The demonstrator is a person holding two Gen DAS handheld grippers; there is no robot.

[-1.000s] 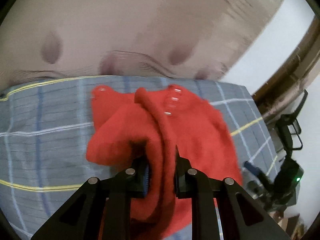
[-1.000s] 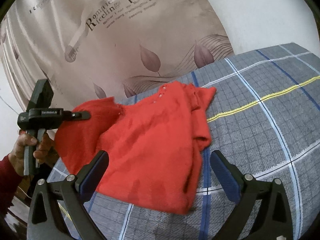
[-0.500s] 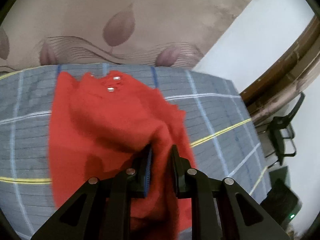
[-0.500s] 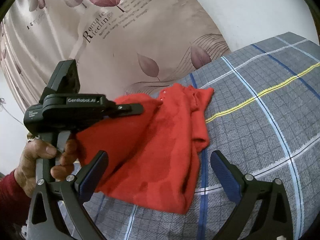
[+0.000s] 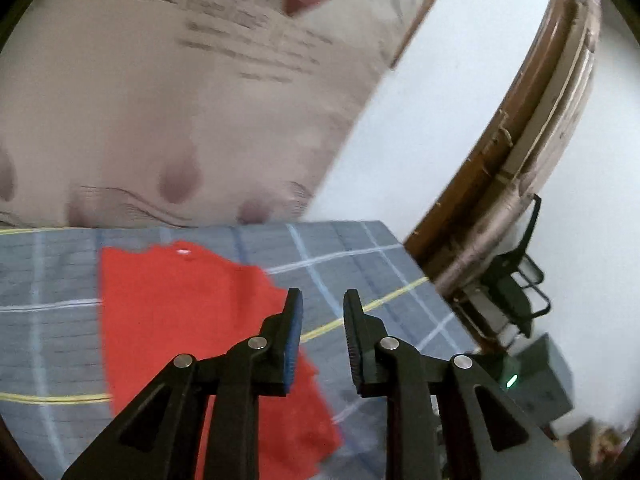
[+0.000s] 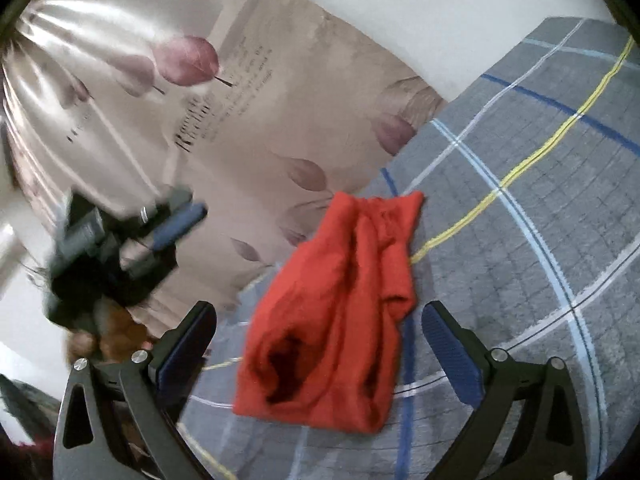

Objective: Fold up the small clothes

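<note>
Left hand-held gripper (image 5: 319, 320) has just been opening, nothing between its jaws; right hand-held gripper (image 6: 318, 344) gapes empty. Red top (image 6: 340, 312) is lumpy, so the fold could spring apart.

Beige leaf-print curtain (image 5: 168, 92) carries dark printed lettering, too blurred to read: left wrist view gives only a large "R" start, then approx 4 smaller smeared lines. Right wrist view (image 6: 224, 104): same text, illegible.

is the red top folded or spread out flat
Folded. The red top lies doubled over in a narrow bundle on the plaid cover, with layered edges showing.
</note>
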